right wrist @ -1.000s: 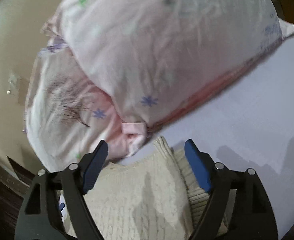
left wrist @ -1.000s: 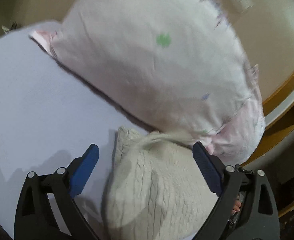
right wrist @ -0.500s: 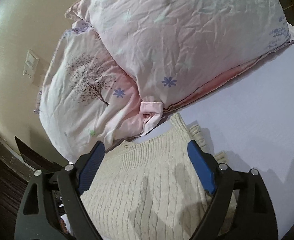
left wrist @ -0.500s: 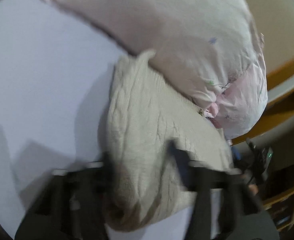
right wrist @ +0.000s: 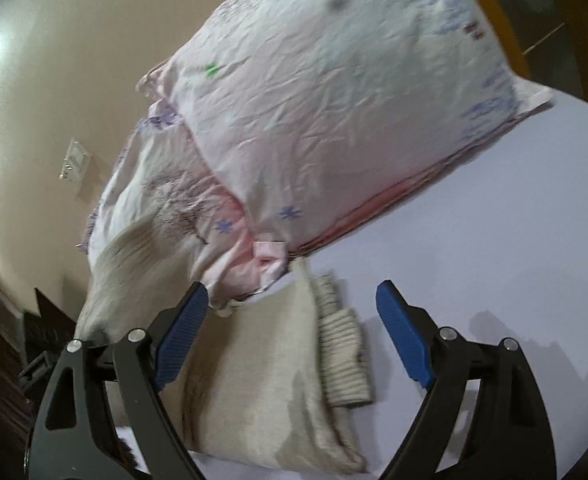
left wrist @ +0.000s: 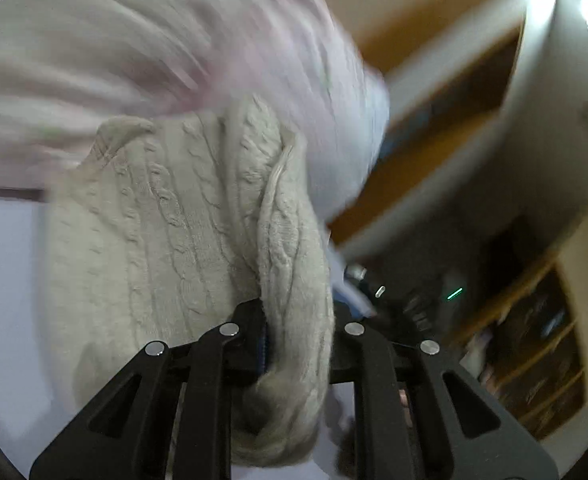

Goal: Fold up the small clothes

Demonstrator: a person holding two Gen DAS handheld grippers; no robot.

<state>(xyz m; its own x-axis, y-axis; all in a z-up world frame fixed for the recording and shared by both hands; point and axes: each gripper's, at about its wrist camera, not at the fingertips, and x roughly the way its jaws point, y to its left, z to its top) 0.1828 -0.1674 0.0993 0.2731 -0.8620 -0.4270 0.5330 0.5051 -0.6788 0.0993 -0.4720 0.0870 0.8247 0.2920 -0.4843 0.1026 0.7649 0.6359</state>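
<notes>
A cream cable-knit sweater (left wrist: 182, 240) lies on the white bed sheet (right wrist: 494, 240). My left gripper (left wrist: 278, 344) is shut on a bunched edge of the sweater and lifts it; the view is blurred. In the right wrist view the sweater (right wrist: 262, 380) lies partly flat, with a ribbed cuff (right wrist: 342, 364) on its right side and one part raised at the left (right wrist: 122, 280). My right gripper (right wrist: 290, 340) is open and empty, hovering over the sweater, with blue pads (right wrist: 406, 340) on either side.
Two pink printed pillows (right wrist: 334, 100) lie stacked just beyond the sweater against a beige wall (right wrist: 54, 80). A wall switch (right wrist: 74, 160) is on the wall. Wooden furniture (left wrist: 534, 340) stands beside the bed at the right of the left wrist view.
My left gripper has closed on the sweater's edge and lifted it, swinging toward the right. My right gripper stayed open and shifted a little over the sweater.
</notes>
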